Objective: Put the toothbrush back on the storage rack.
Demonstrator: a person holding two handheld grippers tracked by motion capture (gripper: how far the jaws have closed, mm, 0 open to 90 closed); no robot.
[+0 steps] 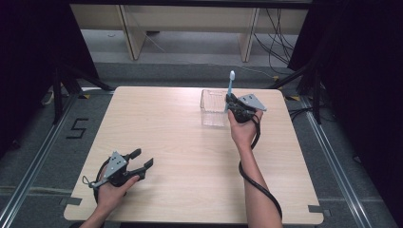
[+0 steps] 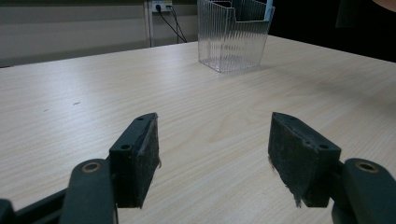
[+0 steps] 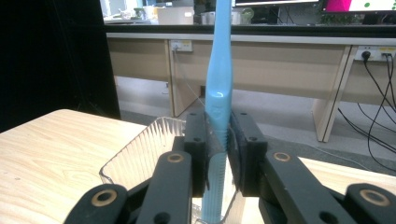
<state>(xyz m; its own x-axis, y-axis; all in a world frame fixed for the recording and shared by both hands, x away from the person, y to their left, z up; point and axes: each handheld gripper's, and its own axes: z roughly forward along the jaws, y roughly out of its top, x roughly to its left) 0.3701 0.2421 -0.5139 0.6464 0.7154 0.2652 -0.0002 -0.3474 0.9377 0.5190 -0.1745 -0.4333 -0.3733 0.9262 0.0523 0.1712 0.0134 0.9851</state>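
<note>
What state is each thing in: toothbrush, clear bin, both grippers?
Toothbrush: upright, brush end up, clamped low on its handle above the bin.
Clear ribbed bin: upright on the table, nothing visible inside.
Right gripper: jaws shut on the toothbrush.
Left gripper: jaws open, empty.

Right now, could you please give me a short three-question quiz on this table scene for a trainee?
1. True or false: the right gripper is shut on the blue toothbrush.
2. Multiple choice: the toothbrush stands (a) flat on the table, (b) upright over the clear ribbed container, (c) between the left gripper's jaws.
3. Fill in: the left gripper rests near the table's front-left corner with its jaws ____ and nothing between them.

Key
1. True: both pads press on the handle.
2. b.
3. open.
</note>
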